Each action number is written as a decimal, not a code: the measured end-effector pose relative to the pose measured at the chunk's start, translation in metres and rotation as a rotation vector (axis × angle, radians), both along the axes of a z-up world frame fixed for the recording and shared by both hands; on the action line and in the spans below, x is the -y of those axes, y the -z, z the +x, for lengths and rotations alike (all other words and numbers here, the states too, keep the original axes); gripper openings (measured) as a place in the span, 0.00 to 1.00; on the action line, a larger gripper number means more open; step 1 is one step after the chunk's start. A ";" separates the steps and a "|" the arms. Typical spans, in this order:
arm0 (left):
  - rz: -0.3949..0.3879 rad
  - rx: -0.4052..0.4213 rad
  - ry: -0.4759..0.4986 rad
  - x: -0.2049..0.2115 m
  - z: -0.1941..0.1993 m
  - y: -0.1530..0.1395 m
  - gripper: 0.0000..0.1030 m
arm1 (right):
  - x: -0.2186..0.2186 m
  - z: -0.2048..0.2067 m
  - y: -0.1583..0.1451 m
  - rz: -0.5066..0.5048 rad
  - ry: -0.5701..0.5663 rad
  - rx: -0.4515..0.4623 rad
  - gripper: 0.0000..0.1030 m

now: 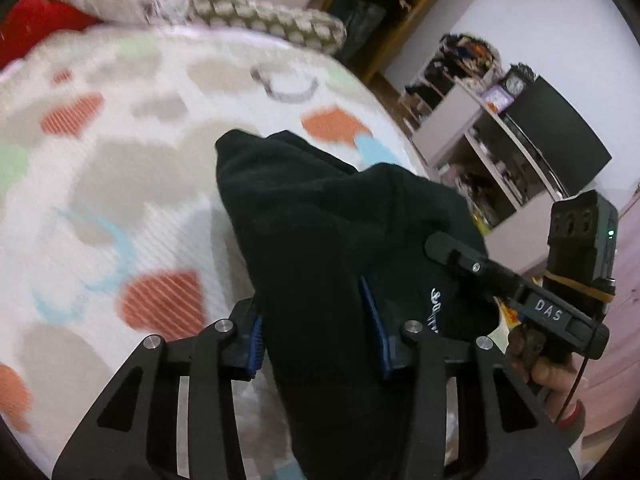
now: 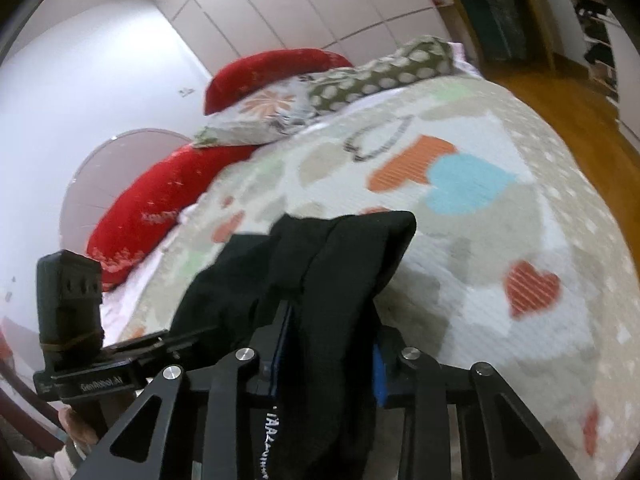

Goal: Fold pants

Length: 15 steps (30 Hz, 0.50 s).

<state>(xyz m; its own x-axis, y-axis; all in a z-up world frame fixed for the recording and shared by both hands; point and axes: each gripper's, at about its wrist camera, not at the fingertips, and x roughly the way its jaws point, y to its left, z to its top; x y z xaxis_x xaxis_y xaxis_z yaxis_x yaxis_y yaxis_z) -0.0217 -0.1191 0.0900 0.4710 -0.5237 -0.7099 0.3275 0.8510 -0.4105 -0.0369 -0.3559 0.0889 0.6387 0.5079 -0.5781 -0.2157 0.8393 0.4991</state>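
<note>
Over the bed [image 2: 500, 264], each gripper, left [image 1: 320, 328] and right [image 2: 332, 356], pinches the black pants [image 1: 320, 216]: soft, limp, light fleece, probably best gripped at the bunched waistband.

Black claw [image 1: 320, 336] linkages, silver screws, blue pads [image 1: 374, 320]

Bed [image 2: 500, 272], heart-print cover; red pillows [image 2: 160, 208], dotted pillow [image 2: 384, 72] at head

a bed [image 2: 500, 264] with a heart-patterned cover fills the room, red pillows [image 2: 152, 208] and a dotted cushion [image 2: 384, 68] piled at its head. pale glossy wardrobe doors [image 2: 304, 4] line the wall behind; a wooden floor [image 2: 560, 92] and cluttered shelving [image 1: 476, 128] lie beyond.
</note>
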 end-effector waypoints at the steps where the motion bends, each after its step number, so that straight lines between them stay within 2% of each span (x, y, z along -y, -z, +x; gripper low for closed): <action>1: 0.012 0.016 -0.011 -0.008 0.002 -0.006 0.40 | -0.009 0.007 -0.003 -0.001 -0.012 0.010 0.31; 3: 0.041 0.024 -0.046 -0.024 0.011 -0.008 0.40 | -0.022 0.019 -0.003 0.006 -0.022 0.011 0.31; 6: 0.079 -0.026 -0.107 -0.046 0.030 0.008 0.40 | -0.045 0.043 0.007 -0.007 -0.027 -0.010 0.31; 7: 0.083 -0.070 -0.126 -0.054 0.038 0.021 0.40 | -0.057 0.052 0.015 -0.073 -0.014 -0.027 0.32; 9: 0.073 -0.106 -0.153 -0.062 0.042 0.034 0.49 | -0.070 0.059 0.021 -0.188 -0.006 -0.048 0.39; 11: 0.093 -0.070 -0.174 -0.063 0.036 0.031 0.59 | -0.068 0.051 0.015 -0.201 0.004 -0.028 0.40; 15: 0.196 0.028 -0.205 -0.055 0.015 0.013 0.59 | -0.062 0.025 -0.012 -0.238 0.014 0.048 0.40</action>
